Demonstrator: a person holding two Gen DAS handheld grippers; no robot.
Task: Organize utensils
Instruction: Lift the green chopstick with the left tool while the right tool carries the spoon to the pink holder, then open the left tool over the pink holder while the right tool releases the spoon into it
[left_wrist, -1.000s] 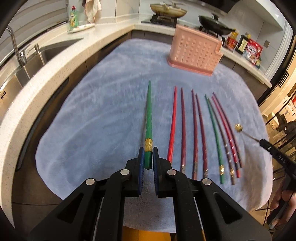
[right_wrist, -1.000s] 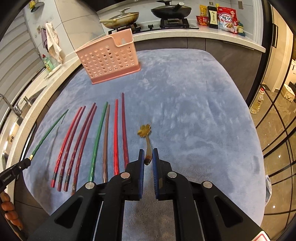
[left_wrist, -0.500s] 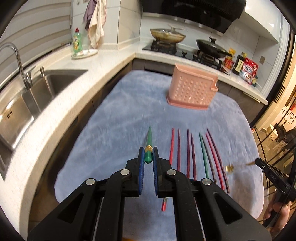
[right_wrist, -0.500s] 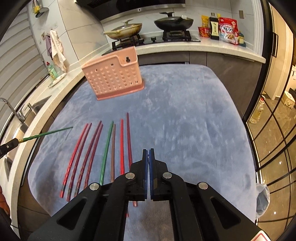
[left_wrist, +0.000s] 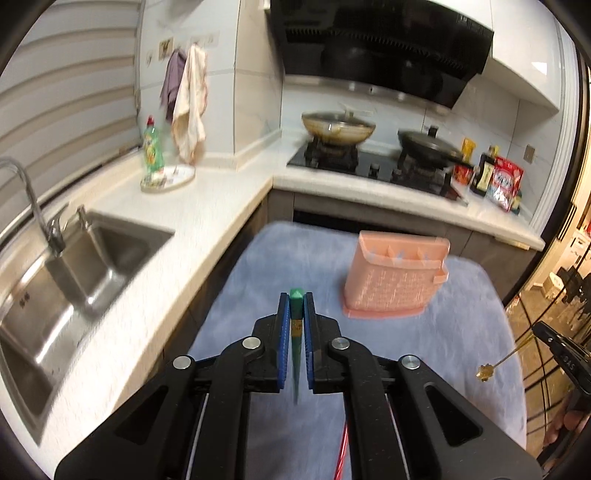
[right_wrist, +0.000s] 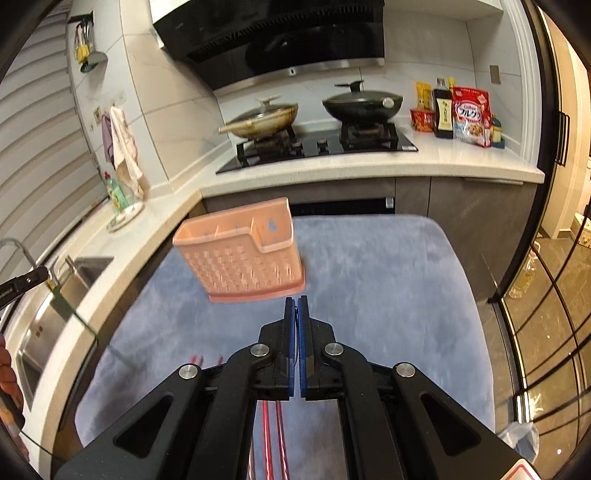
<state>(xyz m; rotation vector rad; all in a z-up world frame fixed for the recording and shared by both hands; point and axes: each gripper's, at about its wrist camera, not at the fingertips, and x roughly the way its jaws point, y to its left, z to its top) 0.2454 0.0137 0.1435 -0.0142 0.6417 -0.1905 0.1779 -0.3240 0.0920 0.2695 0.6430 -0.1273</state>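
Note:
My left gripper (left_wrist: 295, 295) is shut on a green chopstick (left_wrist: 296, 306), lifted above the blue mat, with the stick hanging down between the fingers. The same chopstick shows in the right wrist view (right_wrist: 74, 314). My right gripper (right_wrist: 296, 301) is shut on a thin gold spoon; its flower-shaped end shows in the left wrist view (left_wrist: 485, 372). The pink perforated utensil holder (left_wrist: 395, 277) stands upright on the mat ahead of both grippers and also shows in the right wrist view (right_wrist: 240, 254). Red chopsticks (right_wrist: 271, 435) lie on the mat below the right gripper.
The blue mat (right_wrist: 388, 280) covers the table. A steel sink (left_wrist: 74, 266) and white counter are on the left. The stove with two pans (right_wrist: 314, 110) is at the back. Bottles and packets (right_wrist: 458, 110) stand back right. A glass partition is at the right.
Both grippers rose from the mat and tilted up toward the pink holder. The left carries the green chopstick, the right closed on the gold spoon and lifted it.

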